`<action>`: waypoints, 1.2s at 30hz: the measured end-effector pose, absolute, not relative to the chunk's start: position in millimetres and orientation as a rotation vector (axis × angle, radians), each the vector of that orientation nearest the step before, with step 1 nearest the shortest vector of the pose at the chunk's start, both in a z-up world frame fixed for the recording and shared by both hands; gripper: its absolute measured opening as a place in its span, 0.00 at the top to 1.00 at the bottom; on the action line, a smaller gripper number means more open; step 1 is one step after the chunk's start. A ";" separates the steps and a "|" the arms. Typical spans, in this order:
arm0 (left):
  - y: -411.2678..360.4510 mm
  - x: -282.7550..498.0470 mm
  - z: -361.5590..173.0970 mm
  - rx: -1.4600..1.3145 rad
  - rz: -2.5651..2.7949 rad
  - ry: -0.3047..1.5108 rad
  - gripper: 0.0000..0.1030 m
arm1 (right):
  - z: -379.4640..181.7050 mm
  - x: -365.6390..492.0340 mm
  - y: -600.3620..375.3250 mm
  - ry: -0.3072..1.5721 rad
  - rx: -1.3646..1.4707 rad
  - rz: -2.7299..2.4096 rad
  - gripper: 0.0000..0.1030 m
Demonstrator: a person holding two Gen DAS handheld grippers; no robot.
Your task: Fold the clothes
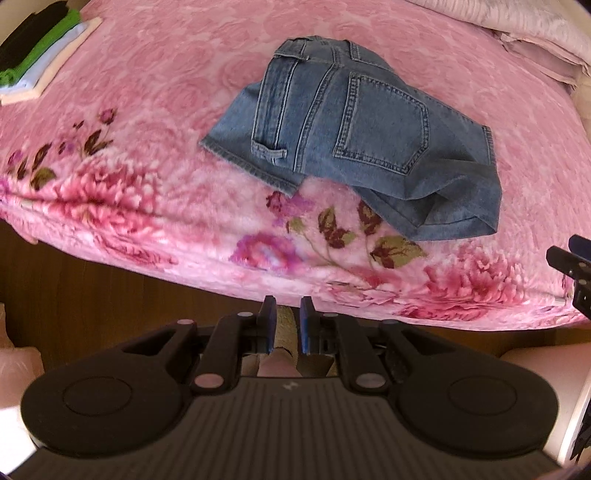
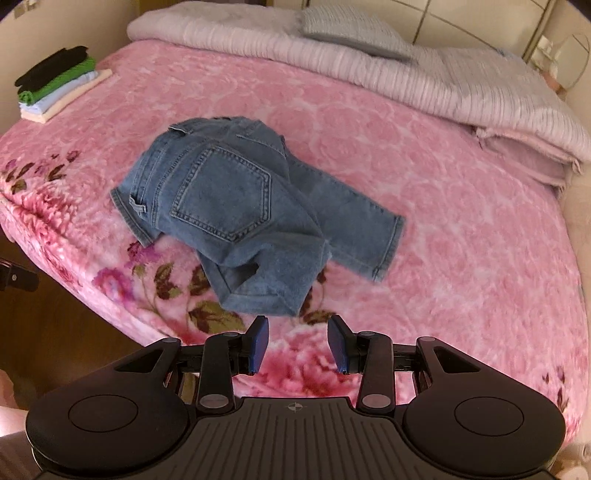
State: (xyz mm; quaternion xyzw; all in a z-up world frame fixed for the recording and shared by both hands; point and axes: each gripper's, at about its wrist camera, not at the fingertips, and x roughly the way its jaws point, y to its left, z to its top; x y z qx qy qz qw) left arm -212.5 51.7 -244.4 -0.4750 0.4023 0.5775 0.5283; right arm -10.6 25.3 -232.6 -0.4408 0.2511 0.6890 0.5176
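Blue denim shorts (image 1: 354, 122) lie crumpled on the pink floral bedspread (image 1: 147, 110), back pocket up, one leg folded under near the bed's front edge. In the right wrist view the shorts (image 2: 236, 206) spread toward the right, with one leg pointing right. My left gripper (image 1: 288, 302) hangs off the bed's edge over the floor, its blue pads a narrow gap apart and holding nothing. My right gripper (image 2: 298, 323) hovers over the bedspread just short of the nearest shorts leg, open and empty. Part of it shows at the right edge of the left wrist view (image 1: 570, 266).
A stack of folded clothes (image 2: 59, 81), black and green on top, sits at the bed's far left corner. A folded pale quilt (image 2: 369, 62) and a pillow (image 2: 351, 29) line the far side. Brown wooden floor (image 1: 92, 277) lies below the bed's edge.
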 end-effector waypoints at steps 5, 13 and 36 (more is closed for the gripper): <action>52.8 -228.3 -253.6 -1.175 1.394 0.945 0.90 | -243.1 -32.1 34.7 0.541 -1.078 1.710 0.62; 83.9 -277.5 -288.1 -1.231 1.341 0.963 0.90 | -282.5 -100.0 56.1 0.295 -1.238 1.775 0.33; 172.9 -331.9 -364.1 -1.286 1.230 1.003 0.88 | -434.8 -161.0 106.7 -0.307 -1.634 1.684 0.88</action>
